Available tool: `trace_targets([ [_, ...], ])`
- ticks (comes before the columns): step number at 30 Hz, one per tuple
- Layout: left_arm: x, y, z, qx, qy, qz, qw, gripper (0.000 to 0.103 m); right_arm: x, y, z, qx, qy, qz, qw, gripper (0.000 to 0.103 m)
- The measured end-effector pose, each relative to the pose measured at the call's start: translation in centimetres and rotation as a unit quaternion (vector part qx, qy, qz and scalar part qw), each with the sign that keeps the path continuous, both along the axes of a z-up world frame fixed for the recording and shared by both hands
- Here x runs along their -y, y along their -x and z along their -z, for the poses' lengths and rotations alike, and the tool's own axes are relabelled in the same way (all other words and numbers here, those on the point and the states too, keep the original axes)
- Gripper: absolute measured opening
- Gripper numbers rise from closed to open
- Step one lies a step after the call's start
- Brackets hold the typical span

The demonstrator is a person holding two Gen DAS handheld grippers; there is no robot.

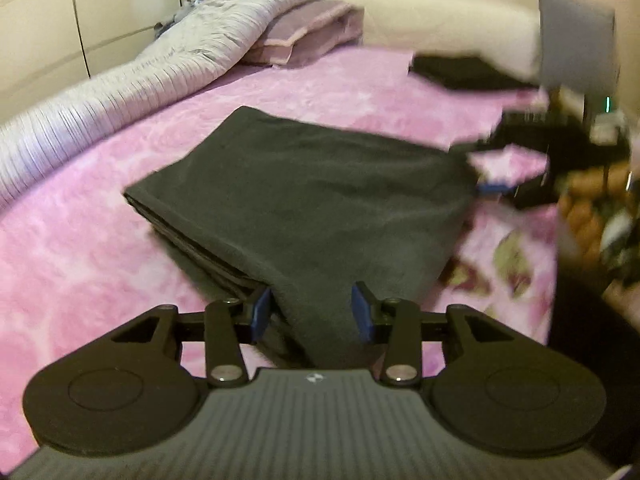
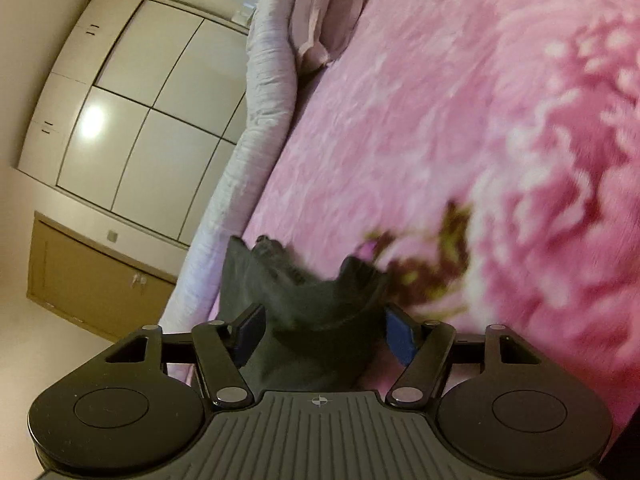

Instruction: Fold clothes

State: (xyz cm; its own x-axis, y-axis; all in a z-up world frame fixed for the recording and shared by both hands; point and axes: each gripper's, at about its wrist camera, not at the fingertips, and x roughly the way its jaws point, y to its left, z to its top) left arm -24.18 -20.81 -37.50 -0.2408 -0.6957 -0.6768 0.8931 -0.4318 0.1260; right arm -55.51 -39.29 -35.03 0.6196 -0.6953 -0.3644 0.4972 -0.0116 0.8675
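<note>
A dark grey garment (image 1: 320, 188) lies folded in a flat stack on the pink blanket (image 1: 100, 248). My left gripper (image 1: 312, 312) hangs over its near corner, open, with the cloth running between the blue pads (image 1: 261, 314) and under the body. In the left wrist view, my right gripper (image 1: 516, 184) shows blurred at the garment's far right corner. In the right wrist view, my right gripper (image 2: 325, 334) is open wide, and a bunched part of the grey garment (image 2: 312, 300) sits between its fingers over the pink blanket (image 2: 460, 120).
A grey ribbed duvet (image 1: 160, 76) and a purple pillow (image 1: 316, 32) lie along the far side of the bed. Another dark cloth (image 1: 468, 72) sits at the back right. A white wardrobe (image 2: 132, 108) and a wooden cabinet (image 2: 92, 284) stand beyond the bed.
</note>
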Motion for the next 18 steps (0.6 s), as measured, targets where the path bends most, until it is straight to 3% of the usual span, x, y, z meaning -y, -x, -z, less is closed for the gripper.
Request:
trace_targets([
  [1,-0.5,0.2,-0.2,0.012,0.005,0.002,0.9999,0.035,0.3,0.2,-0.1,-0.003,-0.001,-0.003,1.000,0.060],
  [2,-1.0,0.5,-0.5,0.024,0.011,0.004,0.9997,0.035,0.6,0.3,-0.1,-0.007,-0.001,-0.006,1.000,0.046],
  [4,-2.0,1.0,-1.0,0.047,0.021,0.008,0.9986,0.035,1.2,0.1,-0.3,-0.038,-0.001,-0.020,0.999,0.036],
  [6,-2.9,1.5,-1.4,0.065,0.032,0.013,0.9973,0.035,1.3,0.0,-0.4,-0.048,0.003,-0.028,0.998,0.037],
  [11,-1.7,4.1,-1.4,0.028,0.045,0.055,0.9971,0.036,0.8,-0.2,0.1,-0.037,0.002,-0.027,0.999,0.045],
  [13,-0.2,5.1,-0.4,0.023,0.033,0.073,0.9965,0.036,0.5,-0.5,-0.1,-0.056,0.011,-0.030,0.998,0.045],
  [16,2.4,5.0,2.8,0.021,-0.027,0.071,0.9968,0.037,1.4,-0.3,-0.2,-0.059,0.016,-0.040,0.997,0.024],
  [17,2.8,4.6,3.6,0.016,-0.040,0.068,0.9968,0.037,1.9,0.0,-0.2,-0.055,0.016,-0.045,0.997,0.015],
  [18,2.6,4.4,3.7,0.010,-0.033,0.069,0.9971,0.037,2.8,1.0,0.3,-0.028,0.002,-0.042,0.999,0.013],
])
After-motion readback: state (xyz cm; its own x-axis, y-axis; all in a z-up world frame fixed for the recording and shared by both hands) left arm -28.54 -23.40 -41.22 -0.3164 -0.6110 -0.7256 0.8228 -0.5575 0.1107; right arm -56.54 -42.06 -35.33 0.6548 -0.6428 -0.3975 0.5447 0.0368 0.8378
